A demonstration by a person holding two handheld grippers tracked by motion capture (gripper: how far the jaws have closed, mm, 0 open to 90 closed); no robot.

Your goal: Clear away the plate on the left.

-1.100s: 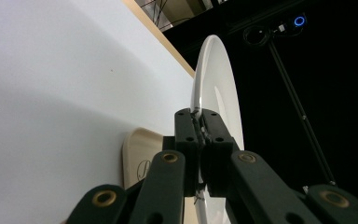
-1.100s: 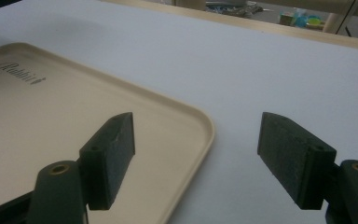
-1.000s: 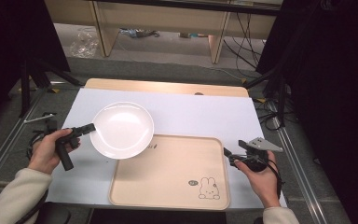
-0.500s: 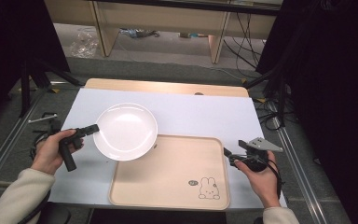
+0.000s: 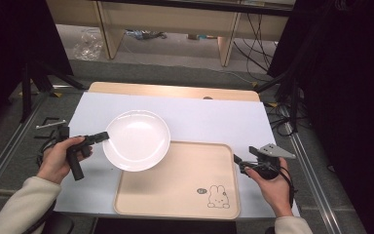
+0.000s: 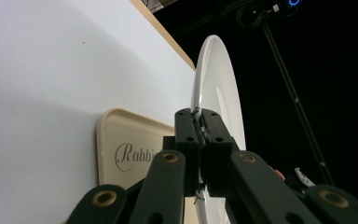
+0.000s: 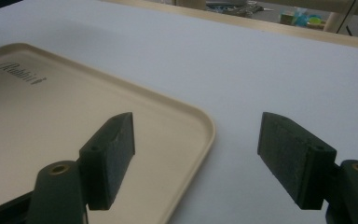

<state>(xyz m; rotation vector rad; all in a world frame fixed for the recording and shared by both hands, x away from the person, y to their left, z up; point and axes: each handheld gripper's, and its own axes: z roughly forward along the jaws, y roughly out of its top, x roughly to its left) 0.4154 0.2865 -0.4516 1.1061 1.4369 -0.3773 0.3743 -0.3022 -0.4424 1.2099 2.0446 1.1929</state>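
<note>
Plate [image 5: 136, 140] pinched at its near-left rim by left tongs [image 5: 100, 136], jaws clamped on the edge; it sits right of those tongs, overlapping the far-left corner of the tray [image 5: 185, 195]. Left gripper view shows plate [image 6: 214, 98] edge-on between the pads, tray lettering behind. Right tongs [image 5: 237, 162] gape wide, holding nothing, just off tray's right edge [image 7: 200, 135]. Tray interior bare apart from the printed rabbit.

most of the tan tray [image 5: 185, 187] is left bare, so room is found there for a gripper to pass. its near left corner is covered by the white plate [image 5: 137, 140]. wide free space is seen on the white table top [image 5: 209, 117] behind the tray and plate.
</note>
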